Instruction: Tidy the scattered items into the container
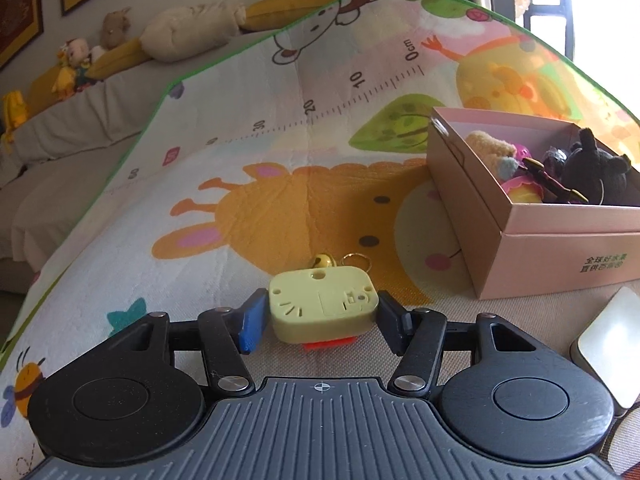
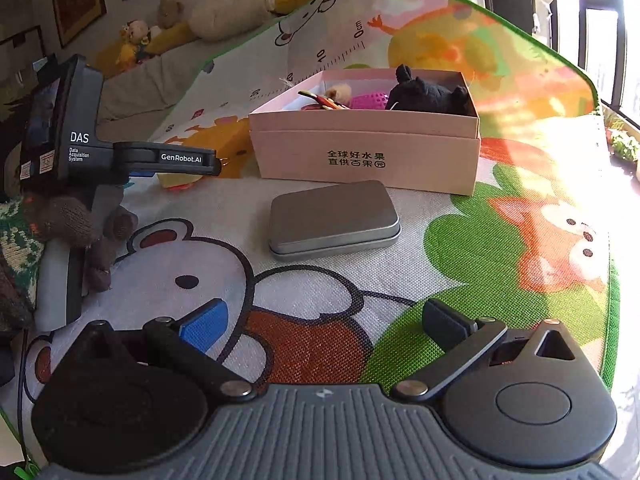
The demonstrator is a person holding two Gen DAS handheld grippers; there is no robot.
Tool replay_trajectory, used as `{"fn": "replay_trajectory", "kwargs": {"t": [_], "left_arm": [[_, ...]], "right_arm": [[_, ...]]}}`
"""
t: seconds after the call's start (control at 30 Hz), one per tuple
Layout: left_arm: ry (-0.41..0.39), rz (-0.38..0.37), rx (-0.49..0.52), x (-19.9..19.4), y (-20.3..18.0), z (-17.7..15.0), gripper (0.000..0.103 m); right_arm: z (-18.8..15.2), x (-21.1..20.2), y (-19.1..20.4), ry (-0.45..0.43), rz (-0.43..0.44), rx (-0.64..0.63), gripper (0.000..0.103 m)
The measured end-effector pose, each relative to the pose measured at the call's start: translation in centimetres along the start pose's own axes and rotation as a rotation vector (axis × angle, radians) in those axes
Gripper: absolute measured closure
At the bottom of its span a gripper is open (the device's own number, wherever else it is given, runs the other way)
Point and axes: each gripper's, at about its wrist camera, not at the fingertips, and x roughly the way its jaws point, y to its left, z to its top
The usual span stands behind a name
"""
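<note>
Across the whole scene lies a cartoon play mat [image 1: 280, 168], printed with animals and a ruler scale and edged in green; every loose item rests on it. Beyond its far edge runs a sofa [image 1: 80, 128] lined with cushions and soft toys.

Pink cardboard box [image 2: 364, 156], the container: open-topped, standing on the mat with printed characters on its long side. Inside it sit a black plush toy [image 2: 428, 94], a tan plush piece, a pink perforated item and a dark stick-like object with yellow tips; their finer details cannot be told.

Flat metal tin [image 2: 334, 218]: lid on, lying on the mat just in front of the box, apart from both tools.

Left gripper [image 1: 322, 314]: its jaws stand narrow, one blue pad and one dark pad pressing the two short sides of a pale yellow plastic toy [image 1: 322, 300]. This toy has a cat-face pattern, a red part showing beneath it, and a small gold bell [image 1: 322, 261] and key ring at its far end. It lies to the left of the box, low against the mat. From the right wrist view, a hand [image 2: 68, 222] in a brown knitted glove grips this tool's handle.

Right gripper [image 2: 324, 326]: jaws wide, nothing between them, hanging over the mat near the tin.
</note>
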Motion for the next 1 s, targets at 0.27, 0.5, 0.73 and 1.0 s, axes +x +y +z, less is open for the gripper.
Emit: {"fn": "replay_trajectory", "kwargs": {"t": [0.27, 0.5, 0.73, 1.0], "left_arm": [[-0.045, -0.072, 0.099, -5.5, -0.2, -0.9, 0.041], [-0.010, -0.206, 0.313, -14.4, -1.7, -2.3, 0.041], [0.009, -0.307, 0.191, -10.1, -2.6, -1.2, 0.019], [-0.025, -0.268, -0.083, -9.4, 2.5, -3.2, 0.005]], "right_arm": [[0.1, 0.0, -0.3, -0.007, 0.017, 0.021, 0.000], [0.2, 0.1, 0.2, 0.001, -0.003, 0.002, 0.000], [0.1, 0.2, 0.2, 0.000, -0.002, 0.004, 0.000], [0.1, 0.2, 0.1, 0.001, -0.016, 0.007, 0.000]]}}
